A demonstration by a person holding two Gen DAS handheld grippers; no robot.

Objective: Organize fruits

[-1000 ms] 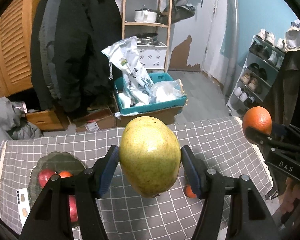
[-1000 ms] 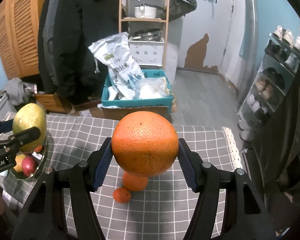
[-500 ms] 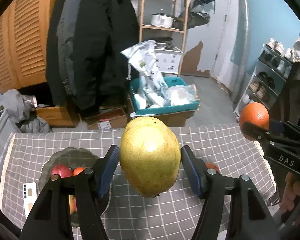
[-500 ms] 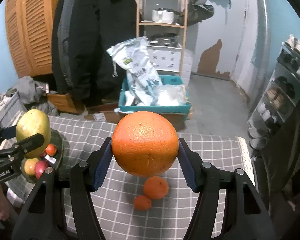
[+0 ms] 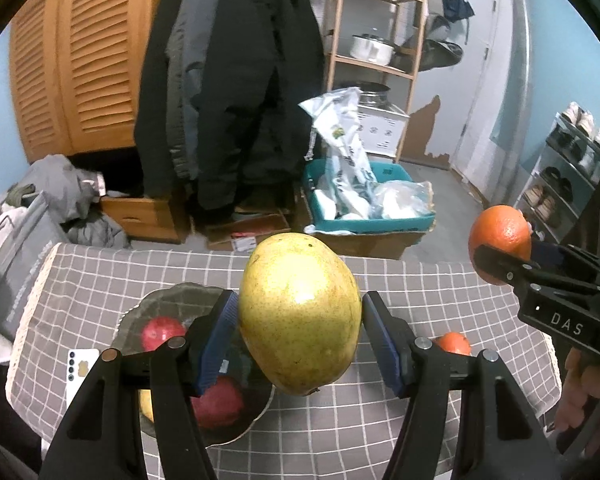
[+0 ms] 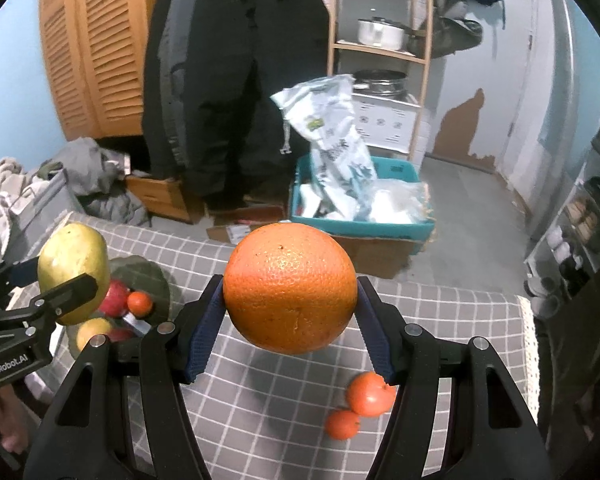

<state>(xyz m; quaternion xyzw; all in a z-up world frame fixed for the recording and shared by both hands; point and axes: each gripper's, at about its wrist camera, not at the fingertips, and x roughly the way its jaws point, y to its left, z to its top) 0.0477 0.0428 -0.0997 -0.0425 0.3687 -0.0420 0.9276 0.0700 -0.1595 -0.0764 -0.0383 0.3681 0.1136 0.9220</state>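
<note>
My left gripper (image 5: 300,336) is shut on a yellow-green mango (image 5: 300,312) and holds it above the right edge of a dark glass bowl (image 5: 176,292). The bowl holds red apples (image 5: 162,332), a yellow fruit and a small orange. My right gripper (image 6: 290,316) is shut on a large orange (image 6: 290,286) and holds it above the checked tablecloth (image 6: 260,400). The orange also shows in the left wrist view (image 5: 500,240), to the right. The mango also shows in the right wrist view (image 6: 74,268), above the bowl (image 6: 148,276).
Two small tangerines (image 6: 370,394) (image 6: 341,424) lie on the cloth at the right. A white phone (image 5: 80,372) lies left of the bowl. Beyond the table's far edge are a teal crate (image 5: 368,216), hanging coats, a wooden shelf and a shoe rack (image 5: 568,176).
Both grippers have moved left with their fruit. The mango now hangs over the bowl's right edge, and the tangerines have slid to the right in the right wrist view.
</note>
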